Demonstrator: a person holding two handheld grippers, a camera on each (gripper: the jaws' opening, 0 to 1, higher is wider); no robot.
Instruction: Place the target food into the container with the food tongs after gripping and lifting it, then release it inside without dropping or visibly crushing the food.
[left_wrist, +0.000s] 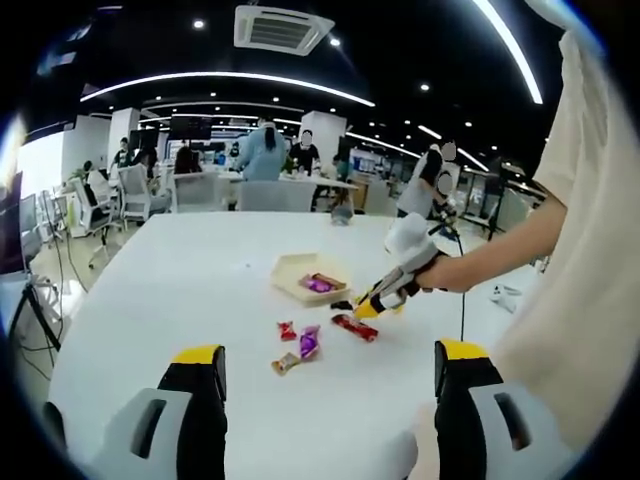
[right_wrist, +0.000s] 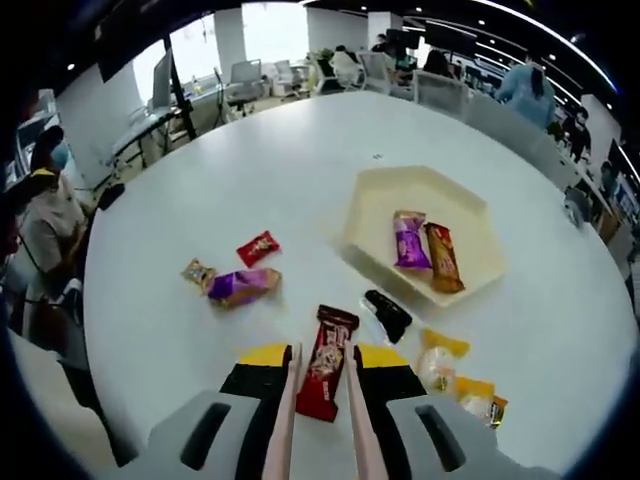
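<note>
A long red snack packet lies on the white table between the two pale blades of the food tongs. My right gripper is shut on those tongs, and the blades sit close against the packet's sides. From the left gripper view, the right gripper is in a person's hand, tips down at the red packet. Just beyond stands the cream hexagonal tray, holding a purple and an orange-brown packet. My left gripper hangs open over the near table with nothing between its jaws.
Left of the red packet lie a purple packet, a small tan one and a small red one. A black packet and yellow snacks lie to its right. People sit at desks beyond the table.
</note>
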